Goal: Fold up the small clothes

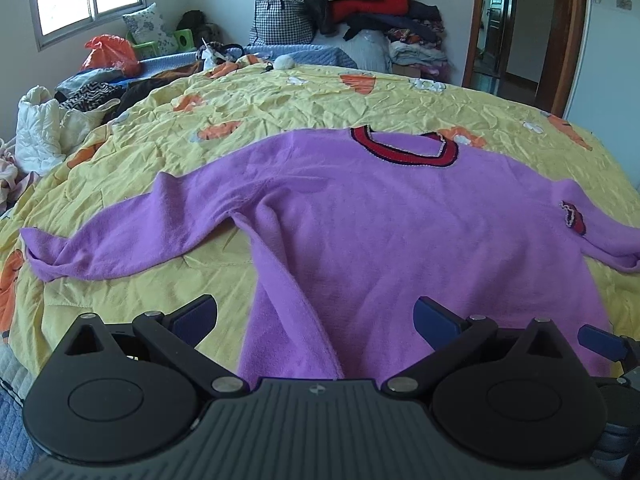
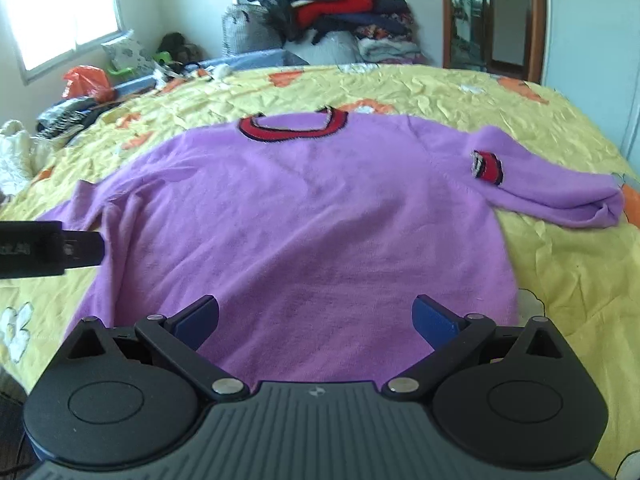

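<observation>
While you hold both tools low over the near hem, your left gripper (image 1: pixel 316 316) and your right gripper (image 2: pixel 316 316) each stand with fingers spread wide and nothing between them, which suits a start: neither has yet taken cloth. Your left one sits over the hem's left corner, half above the bedspread; your right one sits squarely over the lower middle of the body. That pairing looks chosen so you can pinch the bottom edge at two spots, though it may equally be a pause before you reach for a sleeve.

Just beyond the fingers lies the purple sweater (image 2: pixel 312 208), spread front-up on the yellow carrot-print bedspread (image 1: pixel 320 100), hem toward you and neck away. Its knit looks soft and fuzzy, mostly flat across the chest with faint ripples. Its left sleeve (image 1: pixel 120 236) runs out to the side and lies rumpled, the cuff slightly curled; the right sleeve (image 2: pixel 560 184) angles outward and carries a red patch (image 2: pixel 486 166) near the shoulder. At the far edge you see the red neckband (image 2: pixel 292 128) with dark trim. No fold seems made yet.

Past the bedspread, a heap of clothes (image 1: pixel 360 4) and an orange bag (image 1: pixel 108 54) sit well clear of the work
</observation>
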Demonstrator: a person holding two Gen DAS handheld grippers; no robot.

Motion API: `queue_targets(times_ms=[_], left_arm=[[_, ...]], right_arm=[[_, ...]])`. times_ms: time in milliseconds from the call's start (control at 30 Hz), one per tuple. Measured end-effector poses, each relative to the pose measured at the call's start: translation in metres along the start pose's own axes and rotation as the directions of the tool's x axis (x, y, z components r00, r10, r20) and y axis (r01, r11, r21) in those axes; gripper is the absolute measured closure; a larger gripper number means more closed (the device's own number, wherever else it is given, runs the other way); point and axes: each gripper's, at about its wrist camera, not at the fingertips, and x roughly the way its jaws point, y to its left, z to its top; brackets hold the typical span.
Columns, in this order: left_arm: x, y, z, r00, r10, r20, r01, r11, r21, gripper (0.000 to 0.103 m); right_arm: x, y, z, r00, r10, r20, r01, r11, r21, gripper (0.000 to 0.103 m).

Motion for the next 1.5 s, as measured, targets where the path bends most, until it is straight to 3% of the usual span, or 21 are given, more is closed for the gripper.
queue_targets(times_ms=[100, 267, 333, 433, 600, 700, 800, 900, 1033, 1133, 1267, 1300, 1400, 1467, 1500], left_arm=[[0.006, 0.003, 0.005, 1.000, 0.020, -0.011, -0.020, 1.000, -0.008, 0.000], [0.017, 0.005, 0.015, 0.998, 0.053, -0.034, -0.053, 0.998, -0.022, 0.000], [0.021, 0.004, 0.019, 0.997, 0.071, -0.038, -0.071, 0.997, -0.020, 0.000], [0.028, -0.001, 0.026, 0.995, 0.089, -0.041, -0.089, 0.996, -0.009, 0.000], [0.039, -0.018, 0.038, 0.995, 0.083, -0.050, -0.081, 0.996, 0.037, 0.000], [0.049, -0.030, 0.041, 0.998, 0.031, -0.047, -0.029, 0.999, 0.039, 0.000], [0.063, -0.045, 0.045, 0.996, -0.012, -0.089, 0.015, 0.999, 0.037, 0.000], [0.074, -0.063, 0.047, 0.991, -0.033, -0.130, 0.040, 0.998, 0.053, 0.000], [0.074, -0.080, 0.045, 0.991, -0.043, -0.123, 0.051, 0.996, 0.067, 0.000], [0.076, -0.088, 0.044, 0.990, -0.031, -0.141, 0.039, 0.998, 0.056, 0.000], [0.078, -0.094, 0.043, 0.987, 0.013, -0.158, -0.001, 0.997, 0.073, 0.000], [0.079, -0.094, 0.043, 0.986, 0.024, -0.165, -0.012, 0.997, 0.075, 0.000], [0.087, -0.093, 0.043, 0.980, 0.022, -0.199, -0.009, 0.998, 0.064, 0.000], [0.093, -0.093, 0.044, 0.976, 0.026, -0.216, -0.014, 0.998, 0.059, 0.000], [0.095, -0.093, 0.045, 0.975, 0.023, -0.220, -0.011, 0.998, 0.059, 0.000]], right_arm=[[0.001, 0.007, 0.004, 0.999, -0.036, 0.024, 0.037, 0.998, -0.042, 0.000], [0.001, 0.010, 0.010, 0.989, -0.011, 0.147, 0.028, 0.993, -0.116, 0.000], [0.011, 0.008, 0.012, 0.991, -0.016, 0.133, 0.037, 0.987, -0.154, 0.000], [0.024, -0.001, 0.020, 0.998, -0.028, 0.064, 0.036, 0.992, -0.124, 0.000], [0.027, -0.024, 0.029, 0.994, 0.025, 0.102, -0.019, 0.998, -0.063, 0.000], [0.038, -0.040, 0.038, 0.992, -0.078, 0.099, 0.087, 0.992, -0.091, 0.000], [0.044, -0.063, 0.042, 0.968, -0.193, 0.163, 0.212, 0.971, -0.111, 0.000], [0.052, -0.103, 0.052, 0.961, -0.214, 0.174, 0.231, 0.969, -0.089, 0.000], [0.074, -0.128, 0.064, 0.945, -0.264, 0.194, 0.295, 0.943, -0.152, 0.000], [0.095, -0.144, 0.075, 0.971, -0.199, 0.134, 0.217, 0.966, -0.140, 0.000], [0.116, -0.149, 0.079, 0.975, -0.189, 0.114, 0.208, 0.960, -0.189, 0.000], [0.120, -0.151, 0.080, 0.976, -0.190, 0.108, 0.209, 0.957, -0.201, 0.004], [0.128, -0.164, 0.088, 0.981, -0.181, 0.070, 0.191, 0.966, -0.174, 0.044], [0.130, -0.172, 0.091, 0.987, -0.156, 0.047, 0.161, 0.974, -0.158, 0.045], [0.129, -0.175, 0.092, 0.987, -0.155, 0.045, 0.160, 0.976, -0.148, 0.053]])
